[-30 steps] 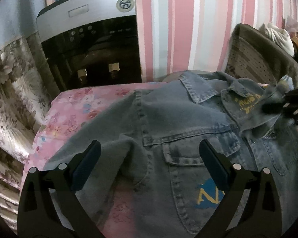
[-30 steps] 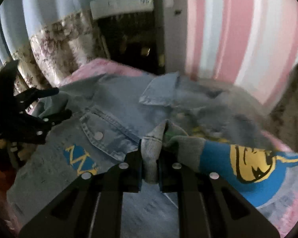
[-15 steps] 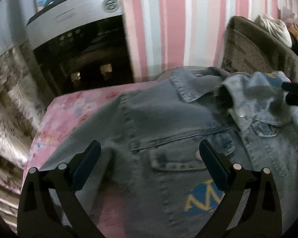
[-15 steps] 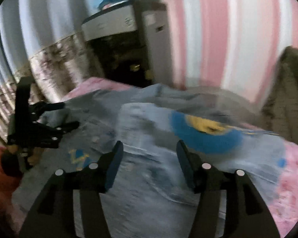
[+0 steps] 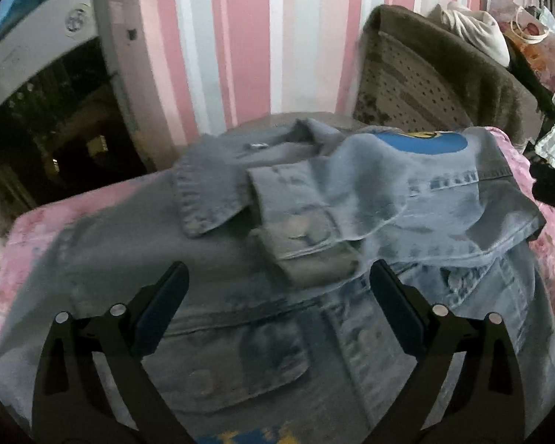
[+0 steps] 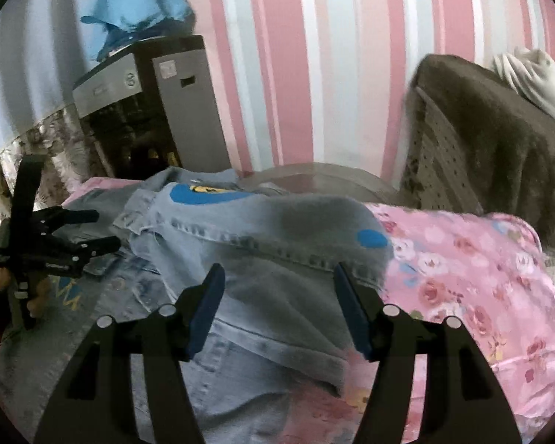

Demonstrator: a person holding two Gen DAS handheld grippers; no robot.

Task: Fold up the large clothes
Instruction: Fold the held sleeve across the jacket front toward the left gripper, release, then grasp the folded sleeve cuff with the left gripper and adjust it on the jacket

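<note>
Lying spread over the pink floral bed (image 6: 462, 259), front side up and collar toward the far striped wall: the denim jacket (image 5: 240, 270), its right sleeve (image 5: 407, 199) already folded across the chest so the cuff (image 5: 303, 236) is resting near the middle, probably to narrow the garment for the next fold. Hovering spread and empty just above the folded sleeve, jaws having just been opening to let the cloth go: the right hand-held gripper (image 6: 277, 307). Hanging wide open over the left chest pocket, nothing between its jaws, likely getting set for the other sleeve: the left hand-held gripper (image 5: 277, 310).
</note>
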